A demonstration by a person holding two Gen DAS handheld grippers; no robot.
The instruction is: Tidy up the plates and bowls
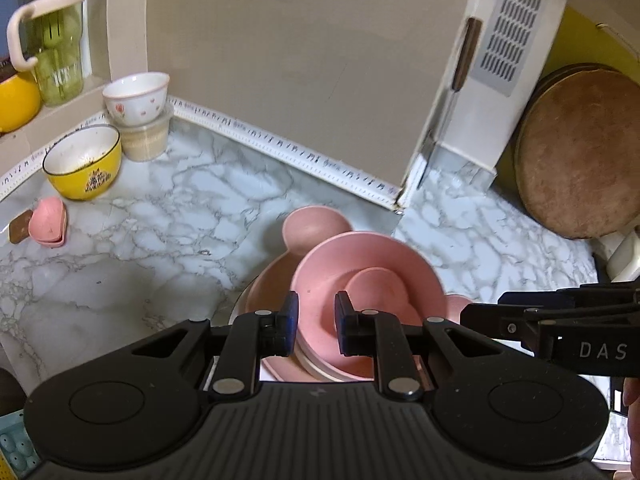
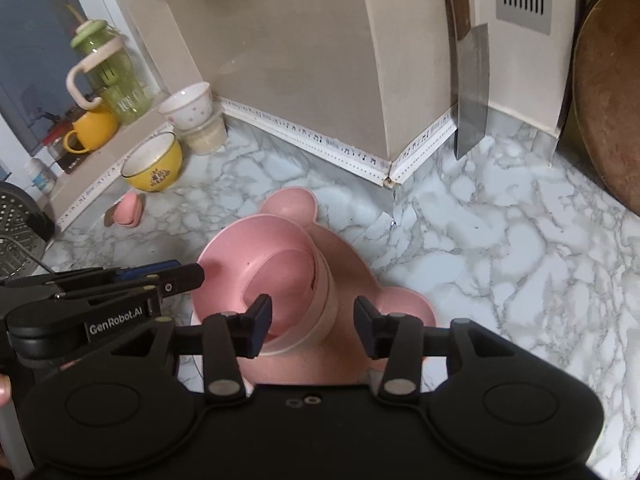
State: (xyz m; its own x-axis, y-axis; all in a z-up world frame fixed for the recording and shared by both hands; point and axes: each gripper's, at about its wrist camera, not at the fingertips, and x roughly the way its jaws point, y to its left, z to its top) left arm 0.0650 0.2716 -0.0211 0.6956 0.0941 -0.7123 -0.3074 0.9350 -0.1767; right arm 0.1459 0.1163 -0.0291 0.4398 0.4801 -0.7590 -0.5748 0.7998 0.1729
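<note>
Marble table (image 1: 120, 240) fills my left view. My left fingers (image 1: 316, 322) are nearly closed with nothing between them. Right below them a pink bowl (image 1: 368, 276) sits on a pink plate with ears (image 1: 316, 224). A yellow bowl (image 1: 82, 162) and a white bowl (image 1: 136, 98) wait far off by the wall.

My right view shows my right fingers (image 2: 314, 326) apart, holding nothing, over the pink bowl (image 2: 260, 276) and plate (image 2: 292, 200). The pink stack looks done. I think the yellow bowl (image 2: 152, 168) and white bowl (image 2: 186, 106) are left.

Marble counter (image 2: 500, 240), pink eared plate (image 2: 292, 204), yellow bowl (image 2: 154, 168)
</note>
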